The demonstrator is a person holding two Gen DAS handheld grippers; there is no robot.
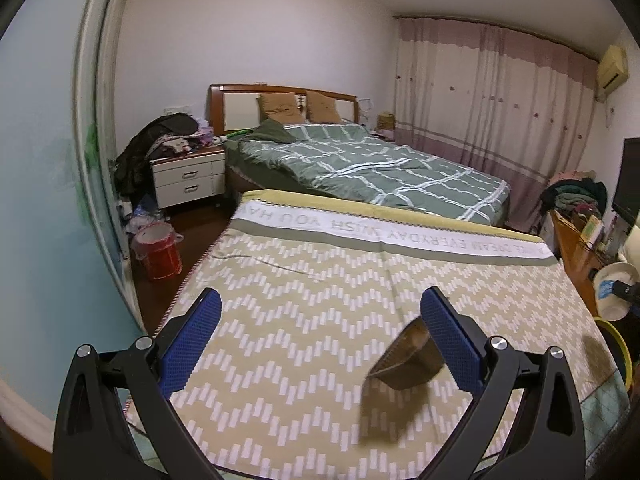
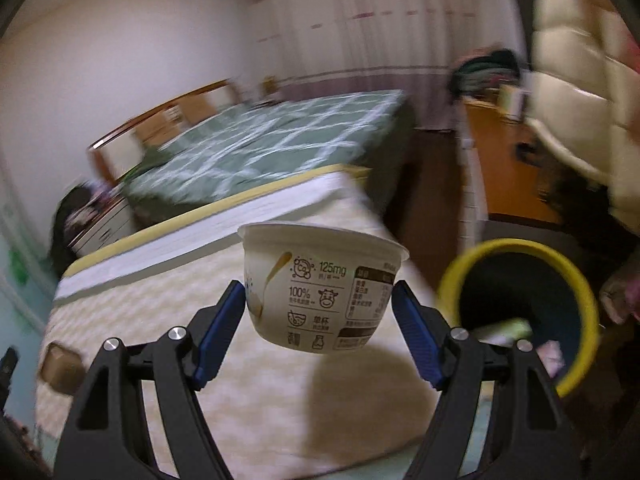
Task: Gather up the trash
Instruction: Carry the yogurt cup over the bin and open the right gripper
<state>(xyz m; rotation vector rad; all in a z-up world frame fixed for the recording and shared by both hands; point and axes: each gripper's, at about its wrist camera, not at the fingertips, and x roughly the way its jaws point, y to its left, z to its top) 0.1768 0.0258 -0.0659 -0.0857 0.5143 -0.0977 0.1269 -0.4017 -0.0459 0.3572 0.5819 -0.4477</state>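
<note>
In the right wrist view my right gripper (image 2: 318,300) is shut on a white yogurt cup (image 2: 320,284), held upright above the patterned table cloth (image 2: 160,300). A yellow-rimmed trash bin (image 2: 520,312) with some trash inside stands just to the right of the cup, below the table edge. In the left wrist view my left gripper (image 1: 320,320) is open and empty above the table cloth (image 1: 320,264). A brown paper cup (image 1: 408,356) lies on its side right by the right finger. It also shows blurred in the right wrist view (image 2: 60,366).
A bed with a green quilt (image 1: 360,164) stands behind the table. A red bucket (image 1: 158,252) and a white nightstand (image 1: 188,178) are at the left. A wooden desk (image 1: 576,240) with clutter is at the right. A person in a cream jacket (image 2: 580,80) stands at the right.
</note>
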